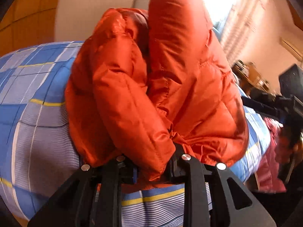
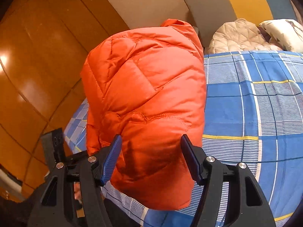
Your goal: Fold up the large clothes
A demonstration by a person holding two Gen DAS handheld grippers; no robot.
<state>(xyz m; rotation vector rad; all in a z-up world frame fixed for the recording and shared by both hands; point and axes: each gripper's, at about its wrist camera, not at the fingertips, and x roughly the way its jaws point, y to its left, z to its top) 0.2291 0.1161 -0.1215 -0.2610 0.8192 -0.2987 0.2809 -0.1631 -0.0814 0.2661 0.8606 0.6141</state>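
An orange puffer jacket [image 1: 151,87] lies bunched and folded on a bed with a blue plaid sheet [image 1: 34,98]. My left gripper [image 1: 153,166] is at its near edge, shut on a puffy fold of the jacket that fills the gap between its fingers. In the right wrist view the jacket [image 2: 147,98] is a thick folded bundle at the bed's left edge. My right gripper [image 2: 151,158] is open, its blue-padded fingers [image 2: 111,158] on either side of the bundle's near end without squeezing it.
A wooden wardrobe [image 2: 37,66] stands left of the bed. A cream quilted garment [image 2: 238,36] and a pillow [image 2: 284,32] lie at the bed's head by the headboard [image 2: 227,5]. A pink garment [image 1: 270,160] hangs off the bed's right side.
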